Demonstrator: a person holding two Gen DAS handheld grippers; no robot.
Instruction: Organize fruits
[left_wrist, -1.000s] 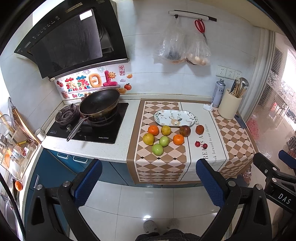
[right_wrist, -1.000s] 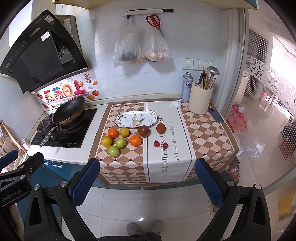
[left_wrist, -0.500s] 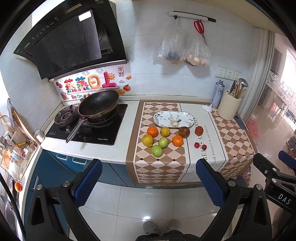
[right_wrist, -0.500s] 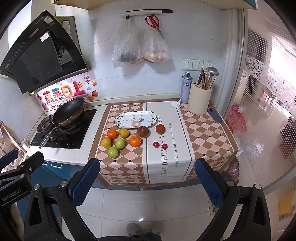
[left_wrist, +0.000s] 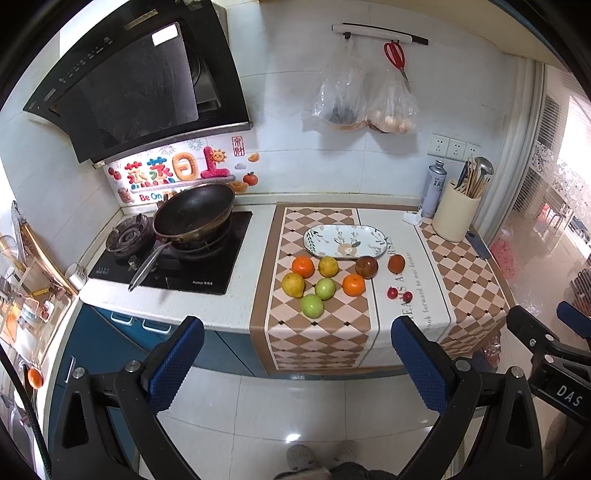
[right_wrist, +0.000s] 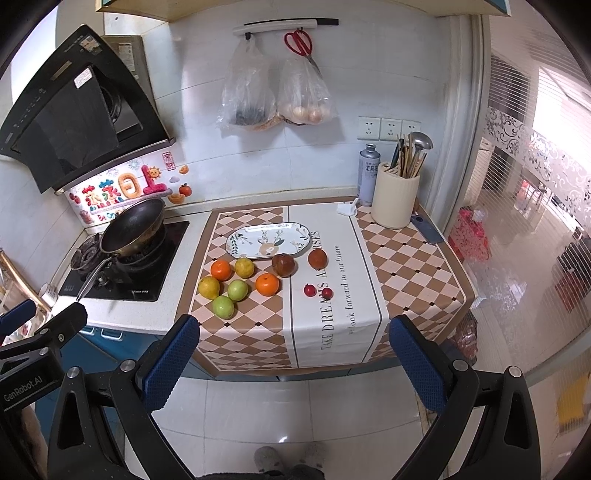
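Note:
Several fruits lie loose on a checkered cloth (left_wrist: 321, 332) on the counter: two oranges (left_wrist: 353, 285), yellow pears (left_wrist: 293, 284), green apples (left_wrist: 311, 305), two dark brown fruits (left_wrist: 366, 266) and two small red ones (left_wrist: 392, 293). An empty oval patterned plate (left_wrist: 345, 242) sits just behind them; it also shows in the right wrist view (right_wrist: 267, 240). My left gripper (left_wrist: 295, 363) is open and empty, held over the floor well in front of the counter. My right gripper (right_wrist: 291, 362) is open and empty, likewise back from the counter.
A wok (left_wrist: 194, 212) sits on the stove at left. A utensil holder (left_wrist: 456, 218) and spray can (left_wrist: 436, 188) stand at the back right. Two plastic bags (left_wrist: 364, 107) and scissors hang on the wall. The counter's front edge drops to a tiled floor.
Both views have shifted very slightly; the counter and fruits sit a touch closer. Nothing was grasped and the fruits have not moved.

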